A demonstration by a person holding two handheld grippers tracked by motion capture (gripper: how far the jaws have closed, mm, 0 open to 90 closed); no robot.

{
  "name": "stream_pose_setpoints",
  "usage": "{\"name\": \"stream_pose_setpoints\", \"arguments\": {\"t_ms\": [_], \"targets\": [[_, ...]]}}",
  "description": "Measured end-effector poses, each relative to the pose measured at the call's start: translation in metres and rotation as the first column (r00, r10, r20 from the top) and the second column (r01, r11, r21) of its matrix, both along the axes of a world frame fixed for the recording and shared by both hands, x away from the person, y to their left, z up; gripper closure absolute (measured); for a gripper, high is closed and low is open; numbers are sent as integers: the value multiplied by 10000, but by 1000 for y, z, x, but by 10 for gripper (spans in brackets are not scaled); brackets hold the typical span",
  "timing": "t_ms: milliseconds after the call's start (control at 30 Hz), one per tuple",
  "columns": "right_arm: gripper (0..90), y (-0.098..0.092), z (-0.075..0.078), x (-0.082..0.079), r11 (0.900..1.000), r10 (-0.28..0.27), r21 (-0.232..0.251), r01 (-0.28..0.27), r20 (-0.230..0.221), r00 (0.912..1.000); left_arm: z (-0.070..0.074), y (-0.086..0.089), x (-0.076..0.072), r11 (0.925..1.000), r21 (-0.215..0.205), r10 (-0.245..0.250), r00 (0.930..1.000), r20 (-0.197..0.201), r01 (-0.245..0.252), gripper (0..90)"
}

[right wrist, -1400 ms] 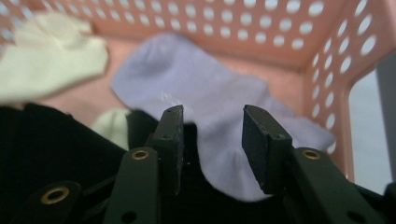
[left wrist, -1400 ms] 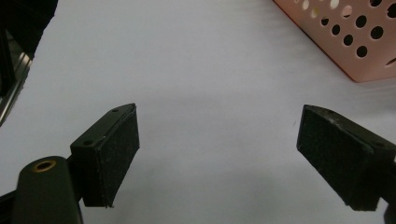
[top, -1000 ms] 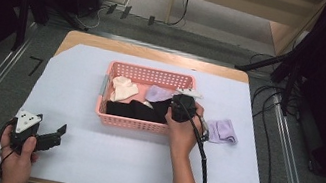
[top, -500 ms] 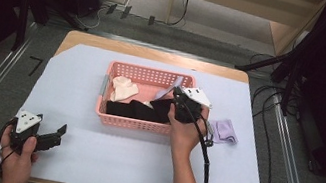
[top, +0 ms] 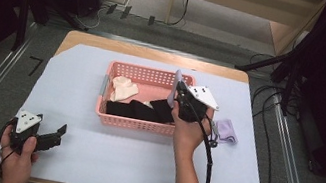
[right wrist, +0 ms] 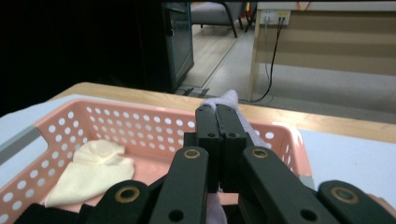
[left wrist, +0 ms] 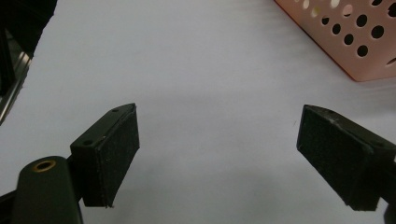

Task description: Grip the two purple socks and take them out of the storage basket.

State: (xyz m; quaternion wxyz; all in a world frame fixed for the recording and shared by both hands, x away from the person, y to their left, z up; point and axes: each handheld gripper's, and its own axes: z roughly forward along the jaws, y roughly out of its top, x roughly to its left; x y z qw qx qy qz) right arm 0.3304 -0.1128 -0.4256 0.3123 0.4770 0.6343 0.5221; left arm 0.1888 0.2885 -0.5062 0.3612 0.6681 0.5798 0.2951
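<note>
Right hand-held gripper (top: 177, 90) over right end of pink basket (top: 135, 123), jaws clamped together on lavender sock (top: 176, 81). In right gripper view, sock (right wrist: 227, 100) pinched between shut jaws, cloth poking out past tips and hanging below. Sock long axis near upright in high view, dangling along the jaw line, lower end apparently just clear of basket contents, hard to tell. Second lavender sock (top: 226, 131) flat on counter (top: 103, 162), just right of basket, near right wrist; likely drop spot, lying right of and toward the person from the held sock. Right hand (top: 189, 126) much nearer to it than left.

Left hand-held gripper (top: 52, 135) resting low at front-left counter, well apart from basket, jaws wide apart, nothing between; bare counter ahead in left gripper view, basket corner (left wrist: 355, 42) at upper right.

Basket contents: cream sock (top: 123, 88) at left, black clothing (top: 140, 110) along near side.

Edges: basket right rim directly under grip, needs clearing before any sideways move right. Open counter right of basket narrow, with the paired sock inside it and counter edge not far beyond. Cable (top: 208, 155) trailing along right forearm, possible snag. Wide free counter in front of basket, between the two hands.
</note>
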Motion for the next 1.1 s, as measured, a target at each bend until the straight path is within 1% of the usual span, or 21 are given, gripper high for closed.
{"name": "stream_pose_setpoints", "arguments": {"t_ms": [67, 167, 267, 333, 367, 500, 567, 600, 833, 867, 1000, 1100], "targets": [[900, -1, 4, -2, 9998, -85, 157, 84, 84, 9999, 0, 0, 0, 10000, 23, -9, 10000, -17, 9, 143], [900, -7, 11, -2, 9997, -184, 140, 180, 312, 9993, 0, 0, 0, 10000, 4, 19, 10000, 12, -19, 143], [900, -10, 15, -3, 9996, -216, 214, 209, 355, 9991, 0, 0, 0, 10000, 12, -1, 10000, -18, 1, 143], [900, -13, 18, -4, 9993, -284, 239, 273, 475, 9985, 0, 0, 0, 10000, 27, -9, 10000, -12, 9, 143], [900, -17, 21, -5, 9989, -319, 347, 301, 530, 9981, 0, 0, 0, 10000, 41, -18, 10000, -2, 18, 143], [900, -23, 26, -6, 9984, -446, 369, 423, 637, 9970, 0, 0, 0, 10000, 27, -30, 10000, -15, 30, 143], [900, -30, 28, -6, 9973, -592, 482, 560, 687, 9959, 0, 0, 0, 10000, -17, 18, 10000, 9, -18, 143], [900, -33, 29, -7, 9963, -669, 576, 633, 644, 9957, 0, 0, 0, 10000, 11, -4, 10000, -4, 4, 143], [900, -57, 36, -10, 9928, -1025, 706, 972, 748, 9919, 0, -1, 0, 9999, 120, -20, 10000, 12, 20, 142], [900, -60, 37, -11, 9914, -1103, 787, 1048, 699, 9914, 0, -1, 0, 9999, 141, -18, 10000, 24, 18, 143], [899, -76, 42, -13, 9893, -1289, 790, 1224, 828, 9882, 0, -1, 0, 9998, 207, -28, 10000, 65, 27, 142], [900, -88, 43, -16, 9866, -1462, 846, 1395, 785, 9861, 0, -2, 0, 9997, 227, -22, 10000, 60, 20, 143]]}}
